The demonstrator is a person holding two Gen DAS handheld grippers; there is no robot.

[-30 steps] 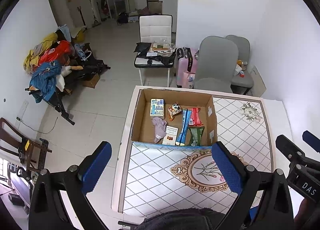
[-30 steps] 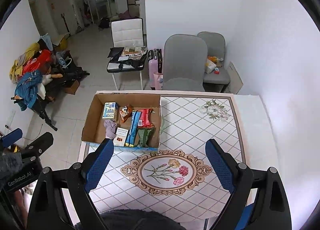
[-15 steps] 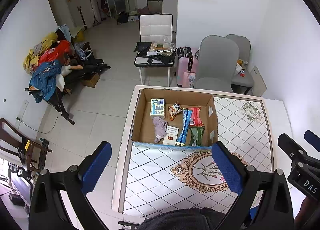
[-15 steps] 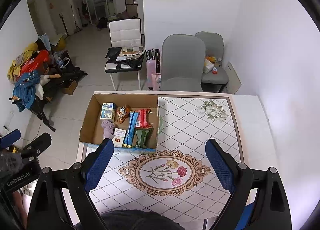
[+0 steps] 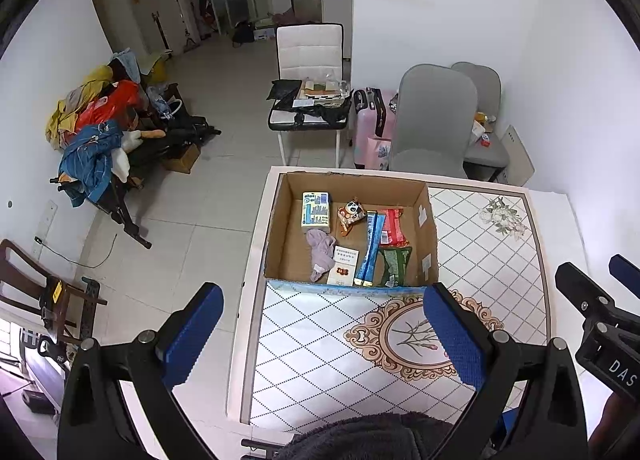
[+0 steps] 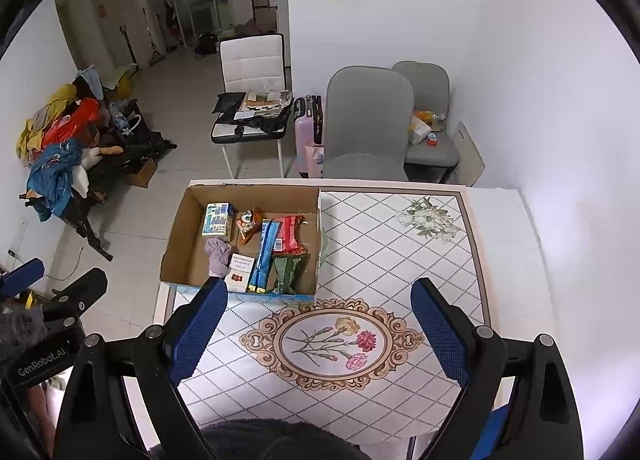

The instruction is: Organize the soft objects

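— What are you seeing from where you're standing?

— The person is holding both grippers high above the worktop. The left gripper is hanging with its jaws spread wide and nothing between them. The right gripper is gaping the same way, also carrying nothing.

— And the soft things?

— They are all lying inside the cardboard box, which is sitting at the worktop's far left corner. I'm counting 7 pieces: a purple cloth, a tissue pack, a panda snack bag, a long blue packet, a red packet, a green packet and a small white box.

— So which step is this?

— I'm finding that hard to call. Everything lying in the box with both grippers bare is fitting a finished gathering, and equally a box waiting to be sorted out. I'm not naming a next move.

— Any tight spots?

— The box walls are standing tall, so any reach inside is needing to come down from above. The box's left side is sitting almost at the worktop's edge, with floor beyond. The patterned surface on the right is lying bare, giving both grippers plenty of room.
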